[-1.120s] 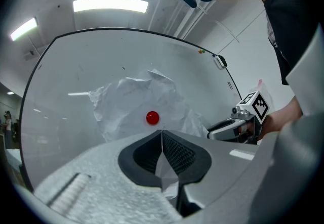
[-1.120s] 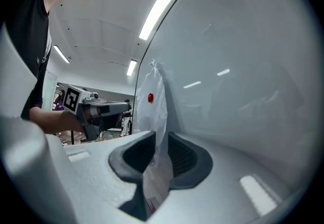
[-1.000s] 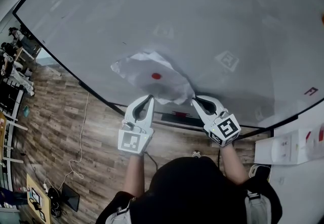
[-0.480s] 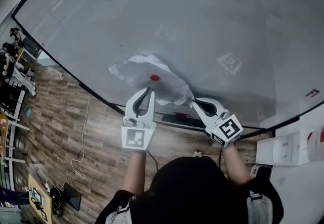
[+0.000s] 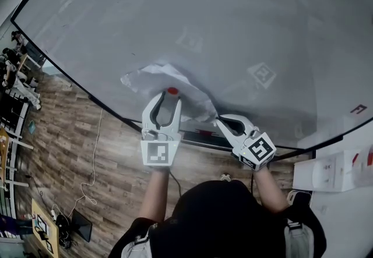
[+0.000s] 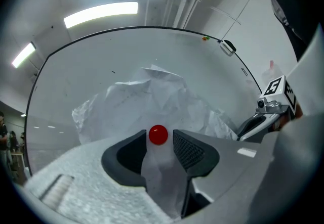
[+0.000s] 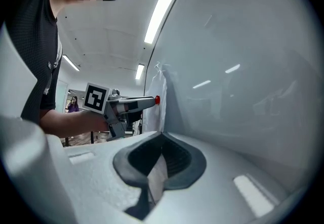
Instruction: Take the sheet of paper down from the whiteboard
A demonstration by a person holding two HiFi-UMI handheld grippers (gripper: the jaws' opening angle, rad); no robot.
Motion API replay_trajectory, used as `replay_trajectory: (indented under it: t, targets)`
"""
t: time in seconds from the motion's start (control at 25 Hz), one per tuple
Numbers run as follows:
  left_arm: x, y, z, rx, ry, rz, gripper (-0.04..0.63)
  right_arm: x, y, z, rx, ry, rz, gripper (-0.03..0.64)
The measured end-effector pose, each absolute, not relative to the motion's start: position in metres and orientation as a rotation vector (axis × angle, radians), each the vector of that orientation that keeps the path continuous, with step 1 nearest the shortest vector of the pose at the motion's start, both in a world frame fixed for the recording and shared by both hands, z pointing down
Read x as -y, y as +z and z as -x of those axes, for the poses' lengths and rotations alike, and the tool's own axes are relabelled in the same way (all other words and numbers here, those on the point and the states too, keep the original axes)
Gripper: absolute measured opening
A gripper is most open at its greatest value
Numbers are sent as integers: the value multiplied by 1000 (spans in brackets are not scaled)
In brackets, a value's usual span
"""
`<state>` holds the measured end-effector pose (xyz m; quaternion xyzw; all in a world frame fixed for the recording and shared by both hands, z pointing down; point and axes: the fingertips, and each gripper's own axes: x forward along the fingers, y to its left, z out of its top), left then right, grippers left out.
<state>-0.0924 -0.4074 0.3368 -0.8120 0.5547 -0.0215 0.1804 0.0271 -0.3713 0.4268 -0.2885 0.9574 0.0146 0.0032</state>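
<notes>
Left gripper view showed the left gripper [image 6: 159,142] opening around the red magnet [image 6: 158,134] that pinned the sheet of paper [image 6: 152,96] to the whiteboard [image 6: 101,56]. The right gripper [image 7: 161,160] was clamped on the sheet's limp, easily torn lower edge, probably the best place to hold it.

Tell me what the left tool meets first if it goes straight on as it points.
The left tool would likely first meet the red magnet, sitting between its opening jaws; right behind lie the crumpled paper and whiteboard.
</notes>
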Motion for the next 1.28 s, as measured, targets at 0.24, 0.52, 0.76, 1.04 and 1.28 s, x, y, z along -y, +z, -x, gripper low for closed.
replay_trajectory:
  t: [0.24, 0.52, 0.76, 1.04, 1.28]
  targets:
    - [412, 337, 89, -1602, -47, 2286, 153, 372, 427, -30, -2993, 30, 876, 5]
    - [419, 336, 90, -1647, -35, 2264, 153, 371, 426, -30, -2991, 26, 839, 5]
    - [421, 334, 92, -1670, 2, 2271, 144, 374, 428, -31, -2996, 28, 830, 5]
    - [421, 335, 92, -1653, -8, 2281, 133, 375, 428, -30, -2996, 15, 827, 5]
    - [420, 335, 93, -1626, 3, 2298, 132, 375, 429, -29, -2985, -30, 831, 4]
